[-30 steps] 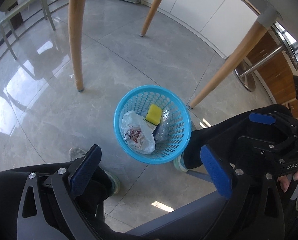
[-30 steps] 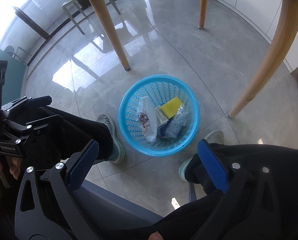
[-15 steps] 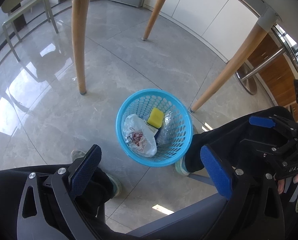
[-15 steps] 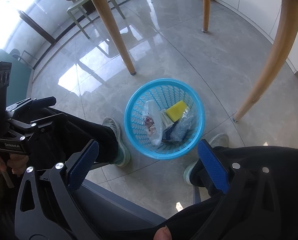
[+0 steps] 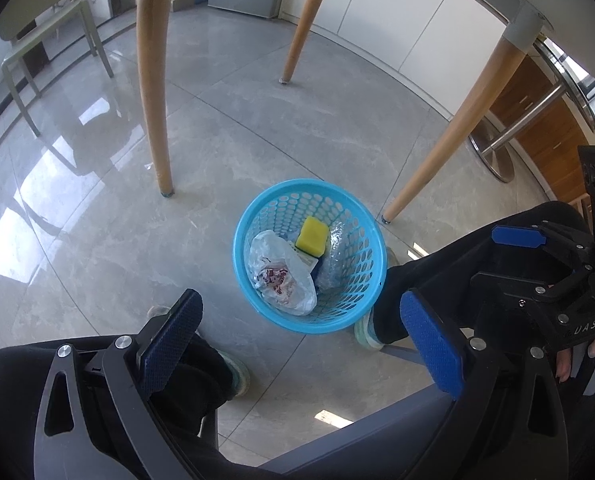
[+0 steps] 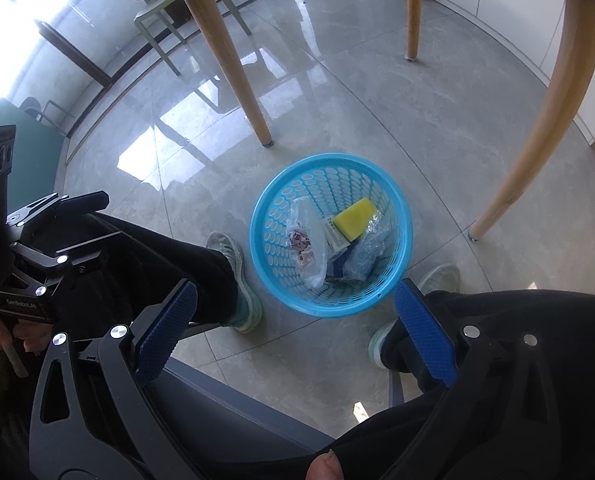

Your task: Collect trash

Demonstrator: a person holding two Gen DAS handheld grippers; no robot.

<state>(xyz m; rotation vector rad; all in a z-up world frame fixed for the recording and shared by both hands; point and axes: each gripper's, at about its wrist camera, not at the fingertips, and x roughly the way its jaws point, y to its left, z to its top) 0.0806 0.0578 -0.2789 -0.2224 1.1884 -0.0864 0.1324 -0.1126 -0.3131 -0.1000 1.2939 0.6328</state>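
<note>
"UAS" on the right gripper (image 5: 529, 264) body, what looks like "GenRobot.AI" on the left gripper (image 6: 63, 216) body

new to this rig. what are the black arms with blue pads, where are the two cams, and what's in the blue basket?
No robot here: a seated person holds one pair of handheld tongs in each hand. Each picture comes from a fisheye camera on one tool, looking along its blue-padded fingers. The left tongs and right tongs both stand open and hold nothing. Below, on the grey tiled floor between the person's feet, stands a round blue perforated plastic basket. In it lie a yellow sponge block, a crumpled white plastic bag with red print and a clear crinkled wrapper.
</note>
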